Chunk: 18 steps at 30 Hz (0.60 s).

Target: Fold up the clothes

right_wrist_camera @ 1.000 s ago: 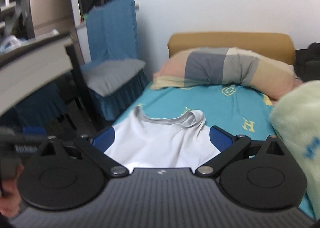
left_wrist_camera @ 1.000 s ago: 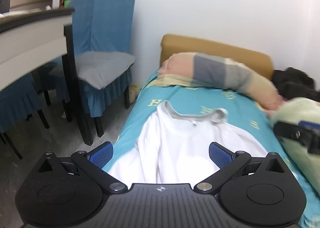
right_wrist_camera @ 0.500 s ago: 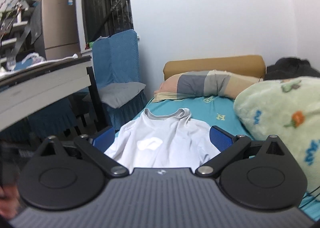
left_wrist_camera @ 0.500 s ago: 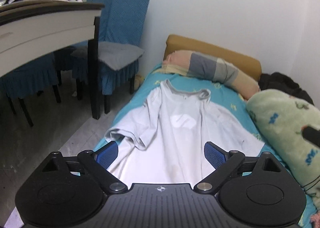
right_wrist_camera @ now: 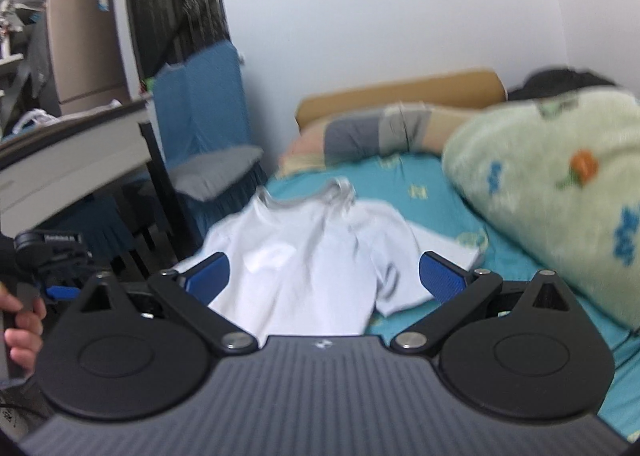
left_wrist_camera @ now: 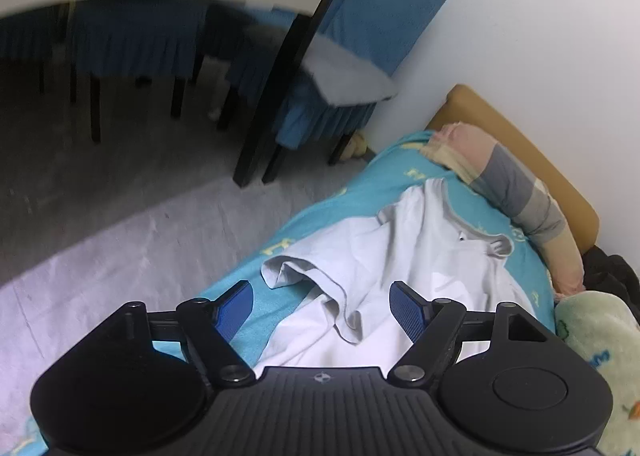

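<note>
white T-shirt (left_wrist_camera: 404,256) | flat on bed (left_wrist_camera: 352,191) | sleeve under closing left gripper (left_wrist_camera: 322,306)

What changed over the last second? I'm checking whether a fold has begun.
Both grippers backed away from the white T-shirt, showing more of it; the left gripper rolled toward the crumpled sleeve, jaws closing, nothing gripped. Right gripper is open as before. Shirt still lies unfolded.

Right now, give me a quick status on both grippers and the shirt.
Left gripper closing over a bunched sleeve, not yet pinching. Right gripper open, empty. White shirt flat on bed, unfolded. Green blanket beside it, not blocking.
</note>
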### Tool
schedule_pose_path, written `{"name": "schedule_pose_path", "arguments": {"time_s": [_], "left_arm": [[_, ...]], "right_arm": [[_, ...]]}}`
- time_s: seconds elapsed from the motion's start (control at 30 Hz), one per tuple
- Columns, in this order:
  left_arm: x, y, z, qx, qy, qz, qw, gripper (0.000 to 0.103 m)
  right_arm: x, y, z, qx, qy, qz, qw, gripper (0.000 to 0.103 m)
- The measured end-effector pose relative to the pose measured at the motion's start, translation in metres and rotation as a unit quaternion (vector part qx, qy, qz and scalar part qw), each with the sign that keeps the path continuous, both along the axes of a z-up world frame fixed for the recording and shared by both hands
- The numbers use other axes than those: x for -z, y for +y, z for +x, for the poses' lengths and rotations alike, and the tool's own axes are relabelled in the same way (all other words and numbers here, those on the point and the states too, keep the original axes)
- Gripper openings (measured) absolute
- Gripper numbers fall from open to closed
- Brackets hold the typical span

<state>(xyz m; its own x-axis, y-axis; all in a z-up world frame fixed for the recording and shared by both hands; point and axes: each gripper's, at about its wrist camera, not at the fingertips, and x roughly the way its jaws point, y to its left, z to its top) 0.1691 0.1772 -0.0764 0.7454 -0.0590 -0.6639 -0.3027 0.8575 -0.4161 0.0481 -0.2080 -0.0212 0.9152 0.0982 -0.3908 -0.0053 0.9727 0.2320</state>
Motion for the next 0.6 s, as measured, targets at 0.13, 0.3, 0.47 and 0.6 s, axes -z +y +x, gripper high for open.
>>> {"name": "schedule_pose_path", "arguments": {"time_s": [0.13, 0.3, 0.47, 0.6], "left_arm": [[0.025, -0.003, 0.022, 0.032, 0.005, -0.042, 0.9986, 0.064], [0.049, -0.024, 0.039, 0.096, 0.021, -0.103, 0.9898, 0.057], [0.051, -0.023, 0.045, 0.091, 0.012, -0.097, 0.991, 0.059], [0.058, 0.012, 0.043, 0.01, 0.008, -0.146, 0.9892, 0.085]], "right_arm": [[0.017, 0.0, 0.023, -0.006, 0.033, 0.017, 0.999, 0.103], [0.039, 0.002, 0.044, -0.01, 0.072, 0.048, 0.996, 0.103], [0.054, -0.003, 0.053, -0.006, 0.112, 0.085, 0.99, 0.103], [0.053, -0.001, 0.045, 0.024, 0.108, 0.07, 0.991, 0.103]]}}
